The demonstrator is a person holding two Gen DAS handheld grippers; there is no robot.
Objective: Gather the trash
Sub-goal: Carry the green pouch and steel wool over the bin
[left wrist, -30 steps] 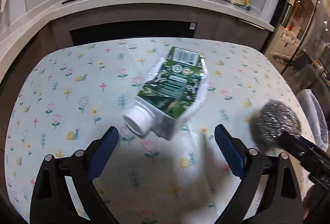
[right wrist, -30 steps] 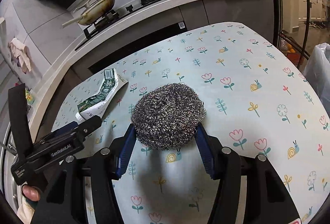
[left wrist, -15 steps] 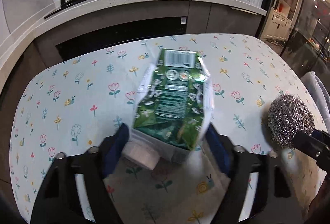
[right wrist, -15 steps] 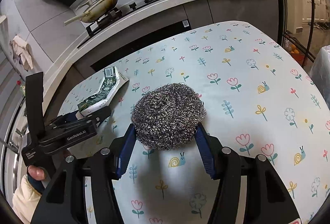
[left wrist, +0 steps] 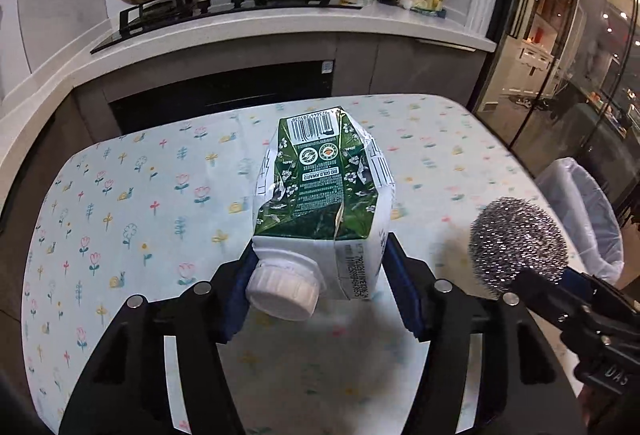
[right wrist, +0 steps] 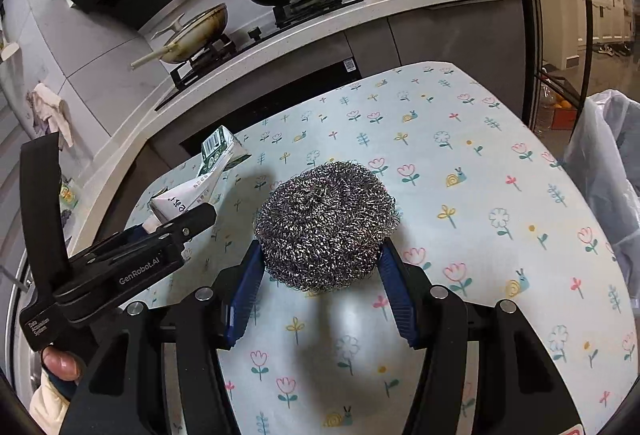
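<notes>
Above the flowered worktop (left wrist: 132, 195) | left gripper (left wrist: 320, 287) is closing on the crushed carton (left wrist: 320, 195) | right gripper (right wrist: 320, 275) is clamping the steel scourer (right wrist: 324, 223) | next, likely: carrying both right to the lined bin (left wrist: 580, 203).

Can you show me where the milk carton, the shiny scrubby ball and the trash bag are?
milk carton (left wrist: 320, 191): left wrist view, its green printed side.
scrubby ball (right wrist: 324, 225): right wrist view, its middle.
trash bag (left wrist: 580, 211): left wrist view, its clear plastic rim.

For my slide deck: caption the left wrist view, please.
Left claw closing on a crushed green carton above the floral tablecloth.
</notes>
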